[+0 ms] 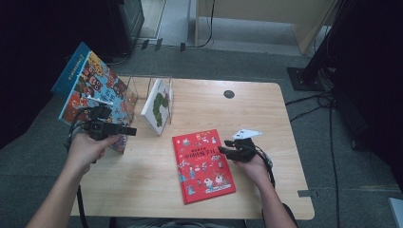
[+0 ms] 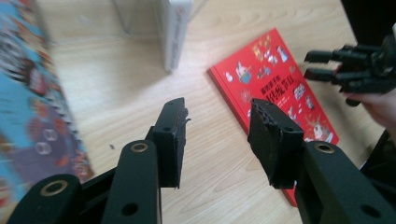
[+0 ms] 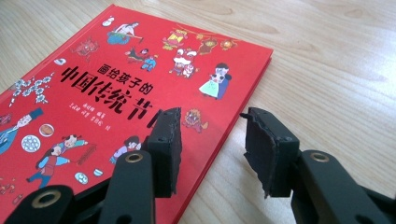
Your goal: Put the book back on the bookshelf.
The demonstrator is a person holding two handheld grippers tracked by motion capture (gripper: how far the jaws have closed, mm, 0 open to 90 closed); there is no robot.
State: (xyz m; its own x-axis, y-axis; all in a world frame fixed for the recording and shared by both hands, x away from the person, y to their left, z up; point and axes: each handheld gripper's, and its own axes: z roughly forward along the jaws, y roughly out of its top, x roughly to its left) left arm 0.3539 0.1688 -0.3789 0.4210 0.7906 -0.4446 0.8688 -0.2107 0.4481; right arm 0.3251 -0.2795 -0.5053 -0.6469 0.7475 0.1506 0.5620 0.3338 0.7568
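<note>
A red picture book (image 1: 203, 165) lies flat on the wooden table (image 1: 142, 175), front of centre. My right gripper (image 1: 224, 146) hovers at the book's right edge, open and empty; in the right gripper view its jaws (image 3: 210, 149) straddle that edge of the red book (image 3: 116, 93). My left gripper (image 1: 132, 130) is held at the table's left, pointing right, in front of a large colourful blue book (image 1: 90, 90) that stands tilted. In the left gripper view, the open jaws (image 2: 217, 135) hold nothing. Beyond them are the red book (image 2: 275, 88) and the right gripper (image 2: 322, 65).
A clear book rack (image 1: 142, 88) at the back left holds a leaning white book with a green pattern (image 1: 158, 108). A black round grommet (image 1: 229, 94) sits in the table's far side. Cables (image 1: 328, 109) and a black stand base lie on the floor to the right.
</note>
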